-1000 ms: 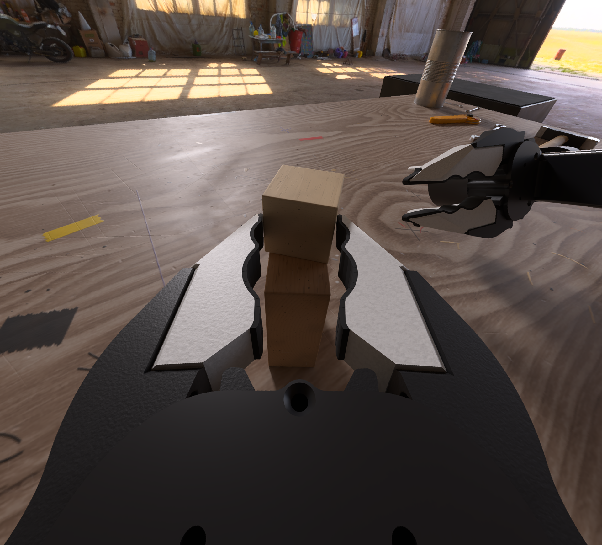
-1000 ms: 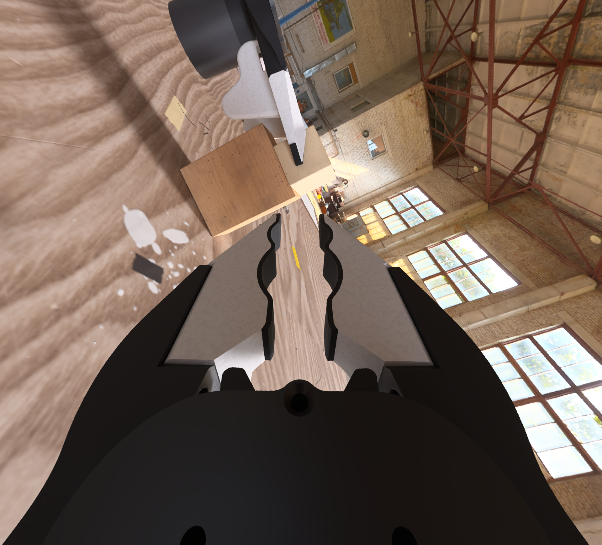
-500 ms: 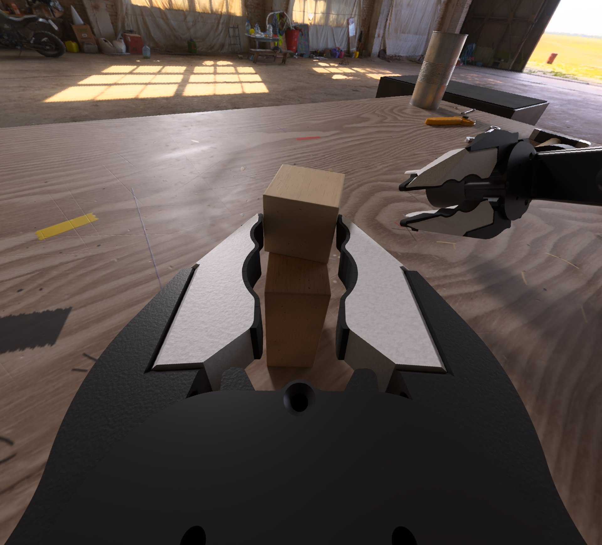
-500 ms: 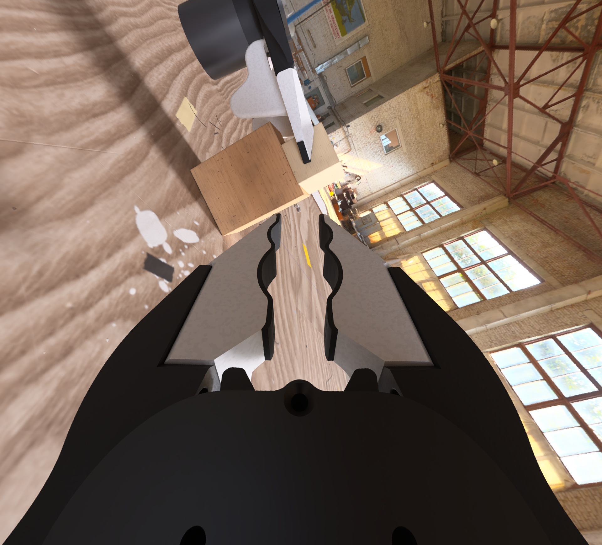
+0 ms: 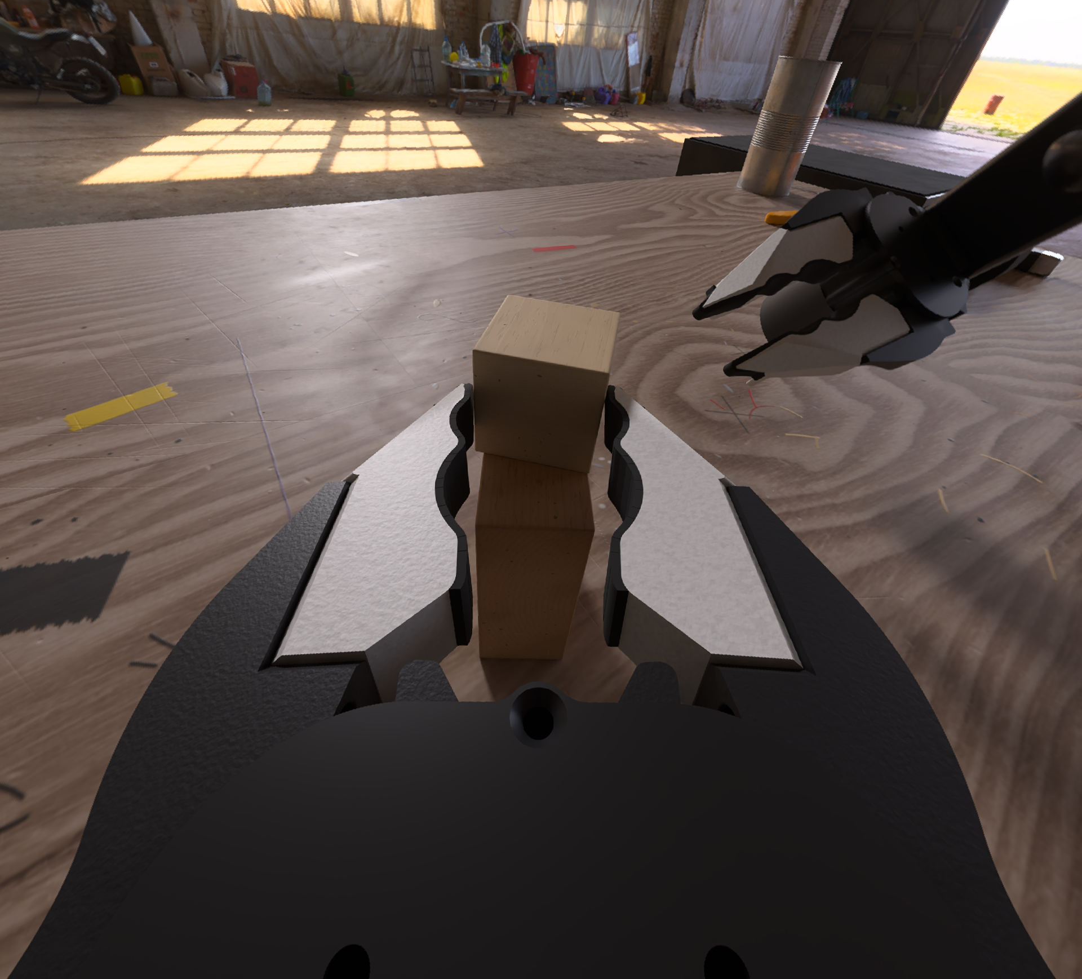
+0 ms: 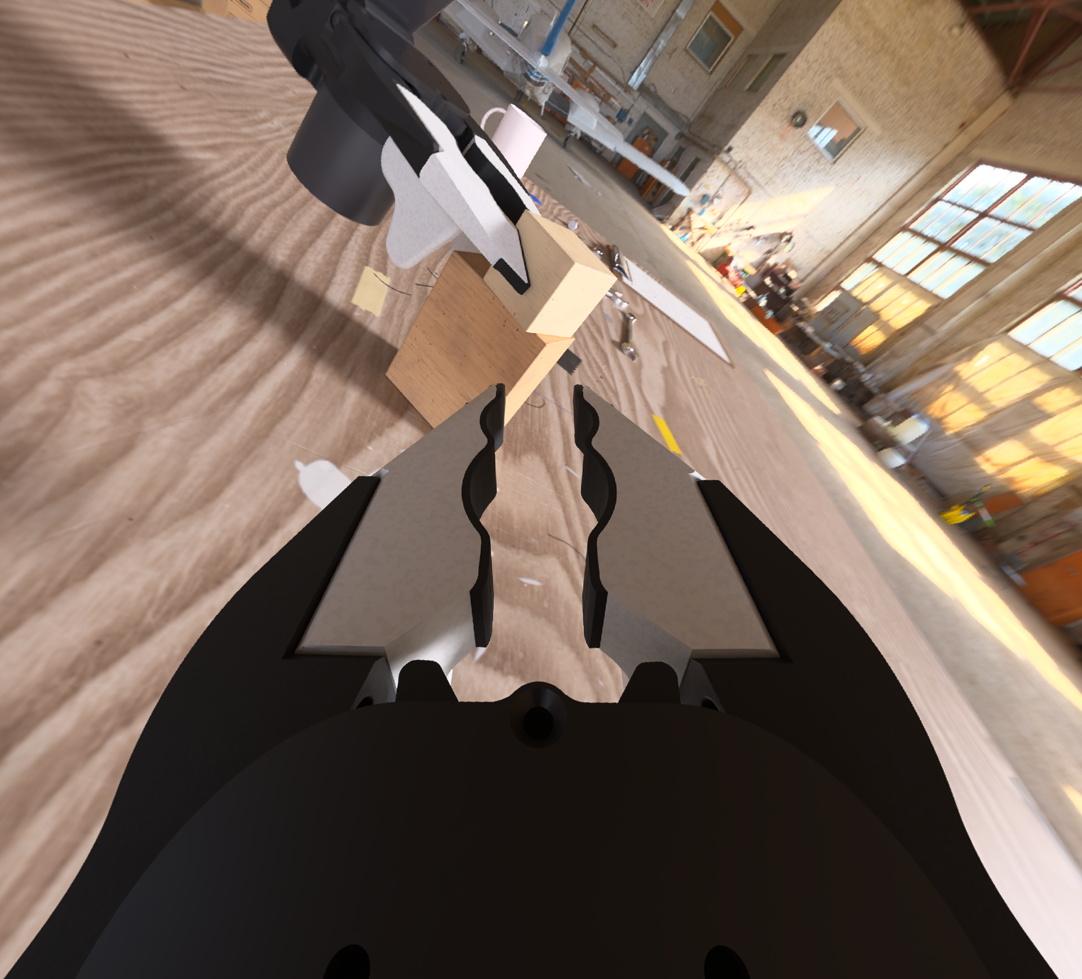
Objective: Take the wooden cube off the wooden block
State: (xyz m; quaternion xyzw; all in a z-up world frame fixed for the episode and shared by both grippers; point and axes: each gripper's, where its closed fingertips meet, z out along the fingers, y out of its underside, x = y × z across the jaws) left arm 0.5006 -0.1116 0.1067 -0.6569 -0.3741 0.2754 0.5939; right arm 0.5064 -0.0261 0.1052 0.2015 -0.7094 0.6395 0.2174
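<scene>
The left gripper (image 5: 537,406) is clamped on the pale wooden cube (image 5: 541,380), its fingertips pressed against the cube's two side faces, while the cube sits on top of the darker wooden block (image 5: 530,558) standing on the plywood table (image 5: 293,318). In the right wrist view the cube (image 6: 556,277) appears skewed on the block (image 6: 468,348), overhanging one top edge, and no clear gap shows between the two pieces, so the lift does not appear to have begun. The right gripper (image 5: 723,339) hangs just off to the side of the stack, fingers parted and empty, touching nothing; from its own camera its jaws frame only bare table beside the block's base.

Judged from these views, the grasp is made and the removal itself remains: the cube has yet to be raised clear of the block and set down elsewhere on the table. The block is unsupported by either gripper, so a sideways pull could drag or tip it; a straight upward lift looks the safer course.

Elsewhere on the table stand a ribbed metal cylinder (image 5: 787,128), a strip of yellow tape (image 5: 120,406) and, seen from the right wrist, a white mug (image 6: 518,140) beyond the left gripper (image 6: 515,254).
</scene>
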